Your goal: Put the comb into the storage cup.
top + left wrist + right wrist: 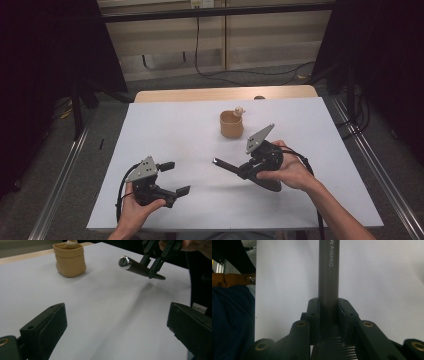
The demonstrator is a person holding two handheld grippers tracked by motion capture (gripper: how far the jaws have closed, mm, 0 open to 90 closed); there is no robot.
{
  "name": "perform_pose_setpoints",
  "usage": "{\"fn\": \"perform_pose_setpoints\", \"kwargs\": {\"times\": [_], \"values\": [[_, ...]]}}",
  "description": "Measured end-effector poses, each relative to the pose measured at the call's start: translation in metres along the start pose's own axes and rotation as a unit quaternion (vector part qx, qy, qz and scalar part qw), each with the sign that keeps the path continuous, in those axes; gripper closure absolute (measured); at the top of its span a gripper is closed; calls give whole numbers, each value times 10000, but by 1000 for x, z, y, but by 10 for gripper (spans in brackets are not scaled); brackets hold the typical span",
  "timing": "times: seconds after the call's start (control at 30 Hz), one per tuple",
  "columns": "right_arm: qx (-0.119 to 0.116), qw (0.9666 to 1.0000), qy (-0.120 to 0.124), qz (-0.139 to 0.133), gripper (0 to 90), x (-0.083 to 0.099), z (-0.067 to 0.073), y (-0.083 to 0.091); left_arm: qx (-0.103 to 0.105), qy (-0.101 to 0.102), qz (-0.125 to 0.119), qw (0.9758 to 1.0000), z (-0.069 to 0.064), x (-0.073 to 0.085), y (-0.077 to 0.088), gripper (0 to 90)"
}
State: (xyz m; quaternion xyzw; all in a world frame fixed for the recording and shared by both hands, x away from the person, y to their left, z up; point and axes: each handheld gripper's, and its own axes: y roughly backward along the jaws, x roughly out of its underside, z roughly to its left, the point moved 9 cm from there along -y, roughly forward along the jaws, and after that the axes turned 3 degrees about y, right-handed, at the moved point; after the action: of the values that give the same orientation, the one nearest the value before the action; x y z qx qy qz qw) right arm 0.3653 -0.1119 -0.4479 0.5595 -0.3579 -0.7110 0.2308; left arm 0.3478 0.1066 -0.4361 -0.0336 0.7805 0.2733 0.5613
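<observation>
Right gripper (239, 169) jaws clamped on dark pen (140, 267), its rear end hidden; left gripper (172, 177) jaws apart

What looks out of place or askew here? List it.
Nothing spilled or damaged. The tan pot stands upright on the white table, a small pale piece sticking up at its rim. The dark pen is off the table, clamped in the right gripper, slanting. The left gripper is open.

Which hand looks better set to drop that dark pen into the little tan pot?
The right. Its tool is already shut on the pen and sits nearer the pot. The left tool is open, holds nothing, and is farther away.
</observation>
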Motion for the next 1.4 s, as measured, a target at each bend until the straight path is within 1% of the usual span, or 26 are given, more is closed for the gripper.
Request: {"fn": "perform_pose_setpoints", "kwargs": {"times": [0.03,0.07,0.1,0.17,0.3,0.33,0.47,0.5,0.57,0.63,0.67,0.7,0.73,0.8,0.83,0.9,0.93,1.03,1.07,1.13,1.17,1.2,1.3,1.33,1.37,1.4], "values": [[-8,10000,40,23,727,-1,1,0,53,-48,47,10000,-4,-1,0,21],[-78,9999,94,33,727,-3,6,-1,48,-232,178,9996,-7,-3,-2,24],[-78,9999,94,33,727,-3,6,-1,48,-232,178,9996,-7,-3,-2,24],[-115,9998,160,99,727,-4,8,-5,153,-259,259,9992,-10,-3,-7,26],[-227,9991,268,239,728,-8,13,-12,179,-478,385,9980,-8,-8,-16,29],[-227,9991,268,239,728,-8,13,-12,179,-478,385,9980,-8,-8,-16,37],[-243,9991,281,227,727,-12,11,-16,135,-827,583,9948,-7,-12,-26,47],[-237,9990,216,298,727,-10,8,-19,207,-787,584,9950,-7,-13,-32,41],[-243,9989,214,343,727,-9,8,-20,217,-761,616,9950,-7,-13,-36,41],[-308,9979,246,507,727,-6,9,-25,250,-870,804,9926,-9,-10,-42,41],[-308,9979,246,507,727,-6,9,-25,250,-870,804,9926,-9,-10,-42,45],[-326,9973,252,611,728,-5,10,-27,264,-926,903,9912,-10,-10,-44,52],[-325,9972,252,632,727,-5,10,-27,288,-960,934,9906,-11,-10,-46,54],[-305,9968,267,695,727,-5,9,-26,367,-1090,1062,9877,-12,-10,-49,66],[-276,9967,298,697,727,-6,9,-26,337,-1116,1092,9872,-12,-11,-51,81],[-305,9962,323,746,727,-8,11,-24,313,-1187,1175,9855,-10,-12,-53,68],[-330,9951,356,865,727,-7,12,-24,277,-1194,1201,9852,-9,-13,-54,70],[-363,9938,363,982,727,-7,13,-25,320,-1261,1301,9829,-9,-15,-56,71],[-372,9933,329,1042,727,-6,13,-25,398,-1281,1357,9816,-10,-15,-58,71],[-412,9918,325,1164,727,-6,11,-26,595,-1399,1526,9765,-13,-15,-58,93],[-412,9918,325,1164,727,-6,11,-26,585,-1374,1518,9771,-13,-16,-59,93],[-421,9914,341,1190,727,-6,11,-26,561,-1365,1554,9768,-12,-17,-59,91],[-463,9893,373,1335,727,-5,9,-27,612,-1423,1666,9738,-11,-17,-61,104],[-473,9881,397,1411,728,-5,10,-27,647,-1458,1727,9720,-11,-16,-63,107],[-481,9875,384,1450,727,-5,10,-27,647,-1458,1727,9720,-11,-16,-63,113],[-481,9875,384,1450,727,-5,10,-27,672,-1512,1784,9699,-11,-14,-65,113]]}}
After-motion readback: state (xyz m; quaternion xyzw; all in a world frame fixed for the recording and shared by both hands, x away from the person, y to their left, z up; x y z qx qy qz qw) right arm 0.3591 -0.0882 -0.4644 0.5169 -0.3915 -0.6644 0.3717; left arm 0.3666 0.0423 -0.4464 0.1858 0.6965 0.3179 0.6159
